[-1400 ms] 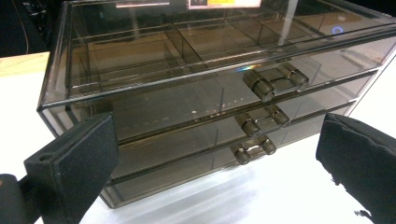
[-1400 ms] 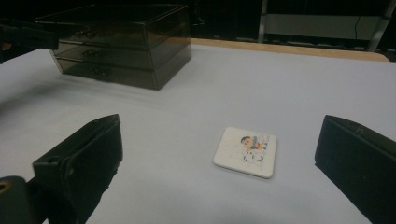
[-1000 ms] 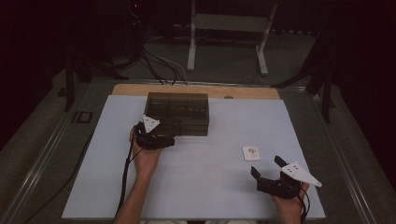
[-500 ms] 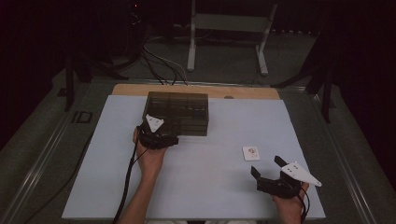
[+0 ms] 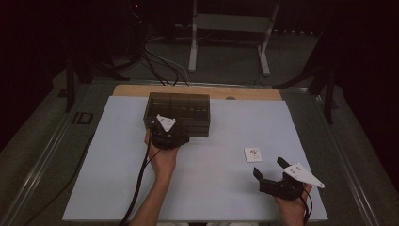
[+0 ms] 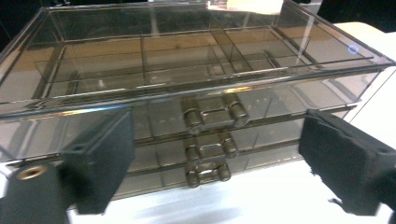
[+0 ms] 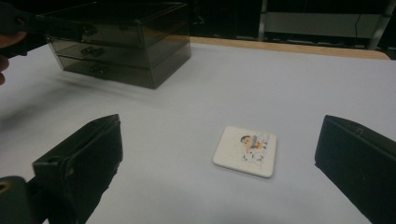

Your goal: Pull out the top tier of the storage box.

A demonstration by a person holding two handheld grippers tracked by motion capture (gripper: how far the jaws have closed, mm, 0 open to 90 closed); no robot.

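Here, a person sits at a table covered by a white mat [image 5: 117, 169], holding a two-jaw gripper in each hand. The left gripper [image 5: 170, 137] is at the front of a smoky, see-through drawer box [image 5: 179, 113] that stands near the far edge of the mat, left of centre. In the left gripper view the box [image 6: 187, 79] is seen from very close: three shallow drawers are stacked one above another, each with a small handle, and the handles [image 6: 212, 112] line up in a column at the middle of the front. The top drawer is split into several compartments. The left gripper [image 6: 217, 154] has its jaws either side of the handles, apart from them and pressing on nothing; they have just been closing and are now moderately open. The right gripper [image 5: 270, 172] rests near the front right corner of the mat, its jaws spread wide and empty. Just beyond it lies a small white square tile [image 5: 252, 154] with a colourful picture on top, flat on the mat and well apart from the box. In the right gripper view the tile [image 7: 245, 150] sits ahead of and between the wide jaws of the right gripper [image 7: 219, 163], untouched, with the box [image 7: 126, 42] farther off at upper left.
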